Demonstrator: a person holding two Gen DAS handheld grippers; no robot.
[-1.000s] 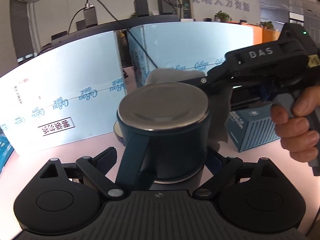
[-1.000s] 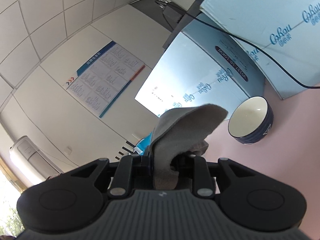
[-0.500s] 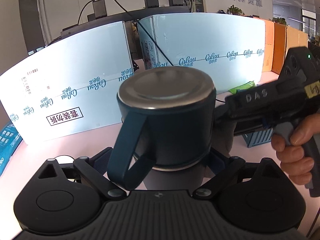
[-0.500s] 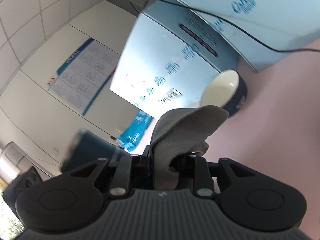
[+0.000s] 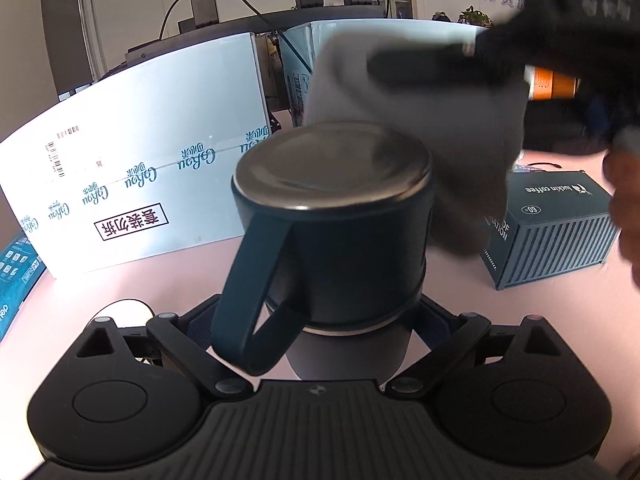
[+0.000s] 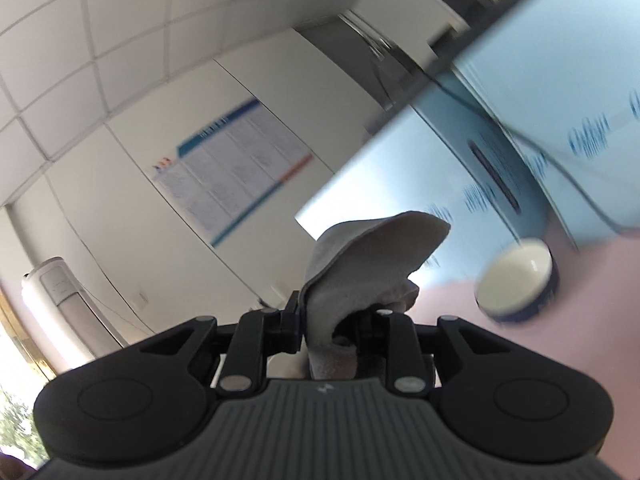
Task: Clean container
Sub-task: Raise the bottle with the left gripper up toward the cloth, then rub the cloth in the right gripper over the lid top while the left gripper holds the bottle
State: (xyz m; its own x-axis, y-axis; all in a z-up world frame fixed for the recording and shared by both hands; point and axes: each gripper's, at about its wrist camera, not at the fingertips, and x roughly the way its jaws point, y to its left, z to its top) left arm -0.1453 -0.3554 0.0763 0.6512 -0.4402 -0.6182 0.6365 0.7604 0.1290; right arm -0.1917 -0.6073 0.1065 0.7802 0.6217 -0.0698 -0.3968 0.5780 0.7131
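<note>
Swinging up across the left view since the earlier frames, the right gripper [image 5: 420,66] is dragging its cloth [image 5: 420,120] over the upturned mug [image 5: 332,220], which the left gripper [image 5: 320,320], jaws just widened, is holding above the table's near edge. In the right view the narrow jaws are pinching the cloth [image 6: 368,264]; the mug is hidden, so a hard, blurred swipe is risking twisting it loose.

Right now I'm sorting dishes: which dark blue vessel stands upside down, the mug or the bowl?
The mug, held in the left claw, shows its steel base upward; the bowl sits mouth-up on the pink table.
</note>
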